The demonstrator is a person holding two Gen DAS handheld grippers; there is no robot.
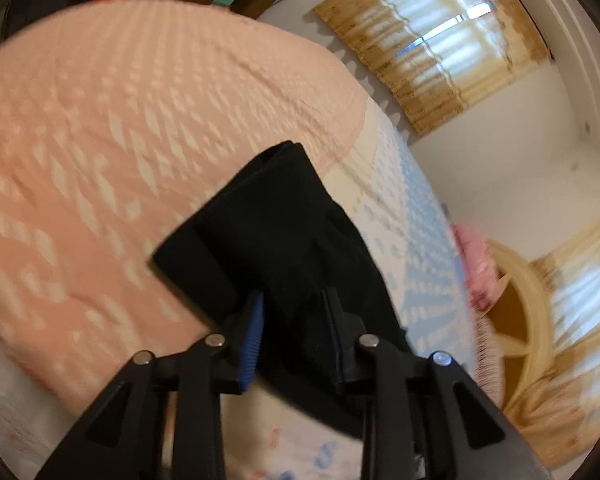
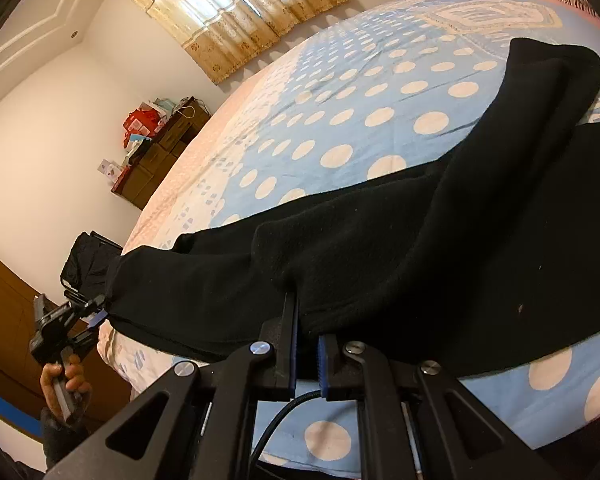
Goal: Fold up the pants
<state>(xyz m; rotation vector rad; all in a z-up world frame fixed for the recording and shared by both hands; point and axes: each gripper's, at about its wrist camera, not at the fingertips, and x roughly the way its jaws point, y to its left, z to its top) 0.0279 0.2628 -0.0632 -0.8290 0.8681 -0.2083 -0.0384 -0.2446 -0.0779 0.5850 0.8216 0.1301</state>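
One pair of pants (image 2: pixel 400 240) is seen ahead of the fingers, on one bed (image 2: pixel 340 120). Two grippers (image 2: pixel 306 344) (image 1: pixel 294 320) are counted, and two curtains (image 1: pixel 432 40) (image 1: pixel 580 300).

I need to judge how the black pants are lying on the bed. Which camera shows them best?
The right wrist view: the black pants stretch across the dotted bed sheet, with the left gripper pinching their far end. The left wrist view is blurred and shows only the folded end held in that gripper.
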